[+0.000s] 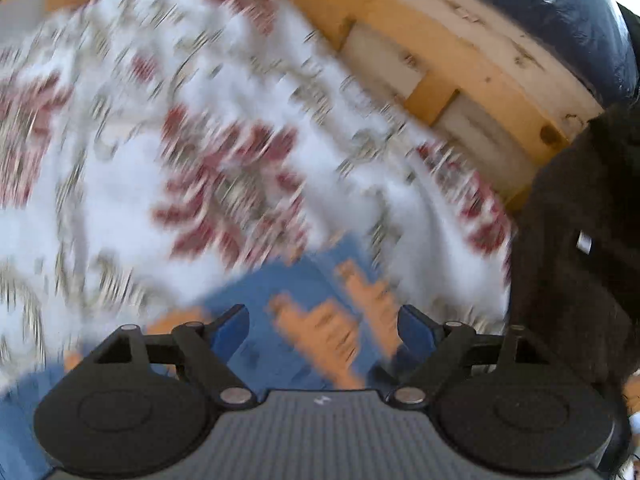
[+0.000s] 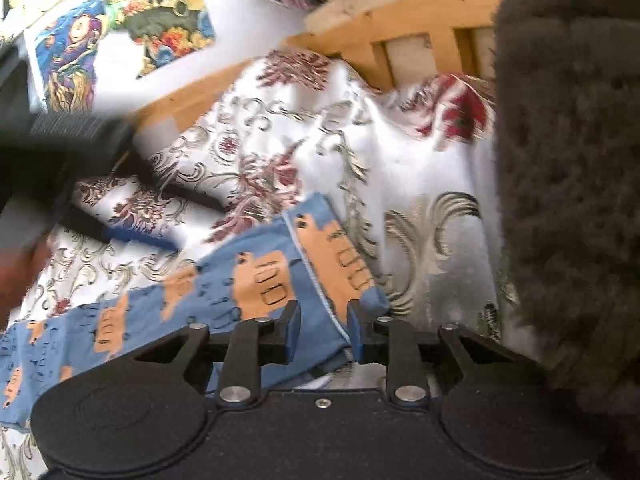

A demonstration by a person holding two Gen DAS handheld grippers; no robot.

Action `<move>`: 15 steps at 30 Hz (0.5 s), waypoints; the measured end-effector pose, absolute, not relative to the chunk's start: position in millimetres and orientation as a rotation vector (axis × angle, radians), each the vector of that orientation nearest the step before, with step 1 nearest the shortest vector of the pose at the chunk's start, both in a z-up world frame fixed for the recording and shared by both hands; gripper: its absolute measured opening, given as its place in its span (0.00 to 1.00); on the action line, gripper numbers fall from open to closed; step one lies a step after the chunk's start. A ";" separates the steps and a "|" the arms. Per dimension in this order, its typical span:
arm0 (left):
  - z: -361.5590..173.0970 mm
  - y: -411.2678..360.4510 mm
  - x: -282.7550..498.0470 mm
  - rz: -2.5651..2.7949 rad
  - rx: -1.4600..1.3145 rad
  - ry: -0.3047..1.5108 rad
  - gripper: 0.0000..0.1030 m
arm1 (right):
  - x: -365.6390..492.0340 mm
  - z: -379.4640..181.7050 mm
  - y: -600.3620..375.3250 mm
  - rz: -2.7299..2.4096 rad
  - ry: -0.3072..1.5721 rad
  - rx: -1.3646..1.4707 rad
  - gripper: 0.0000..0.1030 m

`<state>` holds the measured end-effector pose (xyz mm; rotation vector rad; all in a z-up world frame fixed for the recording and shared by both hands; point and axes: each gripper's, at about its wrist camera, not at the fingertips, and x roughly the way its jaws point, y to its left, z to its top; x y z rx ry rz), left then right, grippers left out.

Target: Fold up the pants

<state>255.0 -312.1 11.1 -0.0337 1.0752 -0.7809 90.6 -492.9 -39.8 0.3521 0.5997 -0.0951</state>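
The pants are blue with orange patches and lie flat on a floral bedspread. My right gripper has its fingers drawn close on the pants' hem edge, and cloth fills the gap between them. In the left wrist view, which is motion-blurred, my left gripper is open wide just above the pants, with nothing pinched. The right wrist view also shows the left gripper at the left, open over the bedspread beyond the pants.
A wooden bed frame runs along the far side. A dark fuzzy cloth fills the right edge, also seen as dark fuzzy cloth. Colourful pictures lie at the far left. A dark shiny bag sits behind the frame.
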 end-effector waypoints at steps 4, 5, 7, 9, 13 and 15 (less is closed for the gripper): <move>-28.0 -254.2 234.4 -0.739 -0.097 1.078 0.83 | 88.4 -39.6 -492.3 -0.107 0.605 0.332 0.22; -34.7 -240.2 226.3 -0.729 -0.101 1.063 0.83 | 86.5 -40.1 -491.6 -0.106 0.605 0.325 0.22; -39.8 -212.7 208.7 -0.723 -0.103 0.993 0.84 | 85.5 -40.1 -491.9 -0.105 0.602 0.321 0.23; -40.3 -185.7 190.2 -0.696 -0.104 0.940 0.88 | 85.2 -41.7 -489.7 -0.103 0.598 0.311 0.23; -42.2 -126.4 161.6 -0.613 -0.201 0.897 0.91 | 85.8 -40.8 -482.9 -0.097 0.588 0.261 0.33; -42.5 -94.3 151.1 -0.572 -0.250 0.893 0.93 | 84.9 -39.3 -472.1 -0.087 0.587 0.211 0.57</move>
